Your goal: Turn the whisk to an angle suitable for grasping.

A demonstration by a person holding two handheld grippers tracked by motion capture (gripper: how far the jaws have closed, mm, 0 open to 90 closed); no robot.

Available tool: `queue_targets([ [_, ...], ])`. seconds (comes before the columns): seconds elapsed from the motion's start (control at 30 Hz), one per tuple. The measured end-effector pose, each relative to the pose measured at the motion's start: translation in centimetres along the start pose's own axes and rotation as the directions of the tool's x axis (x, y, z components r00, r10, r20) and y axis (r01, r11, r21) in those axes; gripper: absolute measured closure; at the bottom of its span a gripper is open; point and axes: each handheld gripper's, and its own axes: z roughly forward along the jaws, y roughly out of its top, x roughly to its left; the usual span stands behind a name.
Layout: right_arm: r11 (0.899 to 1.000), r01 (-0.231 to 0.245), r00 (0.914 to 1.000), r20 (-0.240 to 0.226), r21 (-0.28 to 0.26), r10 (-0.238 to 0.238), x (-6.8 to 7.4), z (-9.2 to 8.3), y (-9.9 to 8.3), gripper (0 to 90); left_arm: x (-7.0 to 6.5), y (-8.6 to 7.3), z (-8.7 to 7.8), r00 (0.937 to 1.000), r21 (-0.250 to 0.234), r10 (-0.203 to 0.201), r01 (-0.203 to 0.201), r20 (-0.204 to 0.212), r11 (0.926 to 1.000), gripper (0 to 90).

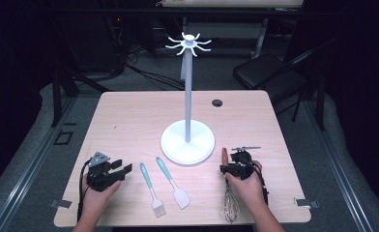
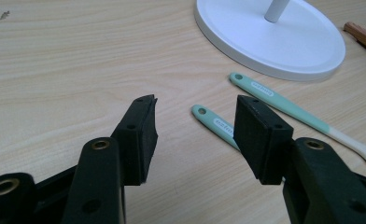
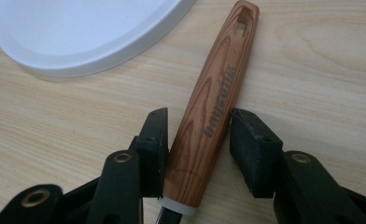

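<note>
Right gripper (image 3: 197, 140) fingers astride whisk (image 3: 214, 105) handle, left finger touching, right finger just off, left gripper (image 2: 195, 135) fingers wide, empty, above surface (image 2: 69, 60).

The whisk (image 1: 230, 205) has thin metal wires and a smooth, varnished wood-grain handle (image 3: 211, 114) (printed lettering on it); the table (image 2: 69, 60) is pale matt wood laminate, the stand's base (image 2: 284, 44) smooth white.
</note>
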Motion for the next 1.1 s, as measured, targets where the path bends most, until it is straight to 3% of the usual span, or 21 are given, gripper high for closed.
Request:
queue_targets([
  [0.27,1.000,-0.001,0.9996,0.029,0.005,0.001,0.39,0.08,0.11,59.5,0.00,0.01,-0.01,0.9999,0.001,0.010,-0.010,0.001,0.9999,49.0],
  [0.37,1.000,0.008,0.9994,0.034,0.000,-0.008,0.73,0.03,0.04,64.3,0.15,-0.01,0.09,1.0000,0.005,0.004,-0.004,0.002,1.0000,49.0],
  [0.47,0.999,0.032,0.9979,0.056,0.035,-0.033,0.71,-0.22,0.24,64.9,0.16,0.00,0.16,1.0000,0.006,0.007,-0.007,0.001,1.0000,49.2],
  [0.5,1.000,0.004,0.9996,0.028,0.014,-0.005,0.76,0.03,0.20,65.2,0.14,0.01,0.16,1.0000,0.005,0.008,-0.008,0.001,1.0000,49.1],
  [0.7,0.999,-0.047,0.9989,0.004,0.008,0.047,0.47,-0.05,0.39,68.6,0.07,0.04,0.18,0.9999,0.015,0.013,-0.013,0.007,0.9998,49.5],
  [0.93,0.999,-0.049,0.9988,-0.005,0.020,0.049,0.15,-0.21,0.60,69.0,0.00,0.04,0.22,0.9999,0.009,0.015,-0.015,0.007,0.9999,49.6],
  [1.1,0.999,-0.028,0.9995,0.014,0.019,0.027,0.35,-0.17,0.67,69.1,-0.08,0.03,0.23,0.9998,0.006,0.018,-0.018,0.007,0.9998,49.7],
])
